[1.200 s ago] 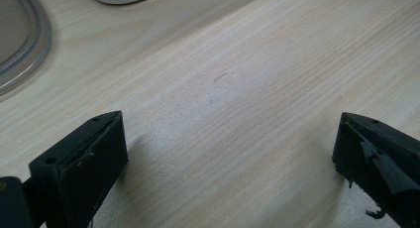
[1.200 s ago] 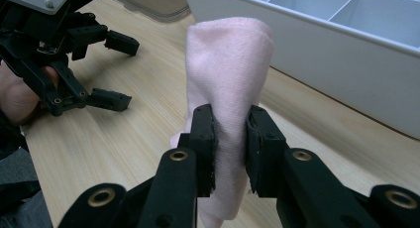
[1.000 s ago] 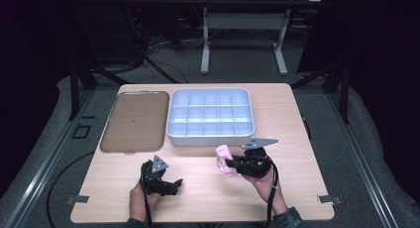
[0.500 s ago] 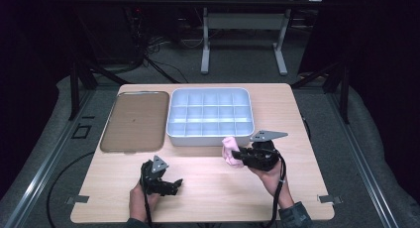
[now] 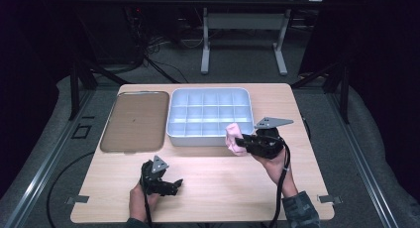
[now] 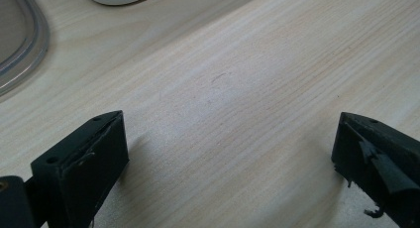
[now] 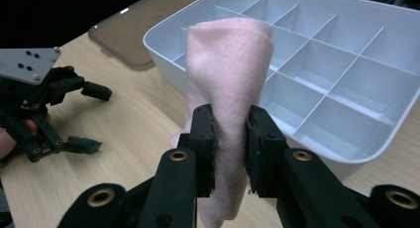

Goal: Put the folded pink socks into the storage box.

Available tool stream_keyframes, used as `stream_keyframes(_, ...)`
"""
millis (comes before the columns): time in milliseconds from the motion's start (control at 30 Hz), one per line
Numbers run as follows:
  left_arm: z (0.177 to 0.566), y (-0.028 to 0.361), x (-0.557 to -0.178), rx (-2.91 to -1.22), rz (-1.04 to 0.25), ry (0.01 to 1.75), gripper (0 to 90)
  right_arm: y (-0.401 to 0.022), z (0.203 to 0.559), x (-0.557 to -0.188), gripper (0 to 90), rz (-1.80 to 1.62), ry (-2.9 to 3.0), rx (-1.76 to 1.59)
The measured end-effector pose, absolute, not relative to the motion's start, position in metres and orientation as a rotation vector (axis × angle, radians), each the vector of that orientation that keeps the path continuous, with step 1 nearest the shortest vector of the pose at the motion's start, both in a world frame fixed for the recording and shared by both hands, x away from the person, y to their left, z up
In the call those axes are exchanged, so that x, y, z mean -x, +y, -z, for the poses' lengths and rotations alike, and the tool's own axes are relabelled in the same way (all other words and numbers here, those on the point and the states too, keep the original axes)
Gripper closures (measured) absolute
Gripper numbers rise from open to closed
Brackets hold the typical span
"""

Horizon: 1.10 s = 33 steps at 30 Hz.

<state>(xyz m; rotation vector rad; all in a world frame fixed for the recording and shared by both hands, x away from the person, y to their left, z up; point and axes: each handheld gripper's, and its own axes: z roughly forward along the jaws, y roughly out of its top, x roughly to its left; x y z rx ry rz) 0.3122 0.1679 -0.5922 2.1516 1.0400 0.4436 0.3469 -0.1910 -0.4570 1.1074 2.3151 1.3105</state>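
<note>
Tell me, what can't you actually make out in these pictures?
- Pink cloth: its lower end, right gripper view, cut off by the bottom edge and squeezed between the right gripper jaws.
- Divided tray: far corner, same view, cut off by the frame.
- Brown lid: left gripper view, mostly beyond the edge.

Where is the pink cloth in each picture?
High view: pink cloth right of middle, in the right gripper, by the white tray's front edge.
Right gripper view: cloth in the middle, pinched between the jaws.
Left gripper view: not in it.
Shared landmark: the white tray.
</note>
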Motion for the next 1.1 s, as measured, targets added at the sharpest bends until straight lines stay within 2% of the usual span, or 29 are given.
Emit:
stream_keyframes(733, 0.592, 0.168, -0.312, -2.151, -0.443, 1.039, 0.7, -0.2, 0.435, -0.39, 75.6, -1.245, 2.217, -1.141)
stream_keyframes(1100, 0.592, 0.168, -0.312, -2.152, -0.444, 1.04, 0.7, -0.198, 0.449, -0.414, 75.5, -1.138, 2.229, -1.172)
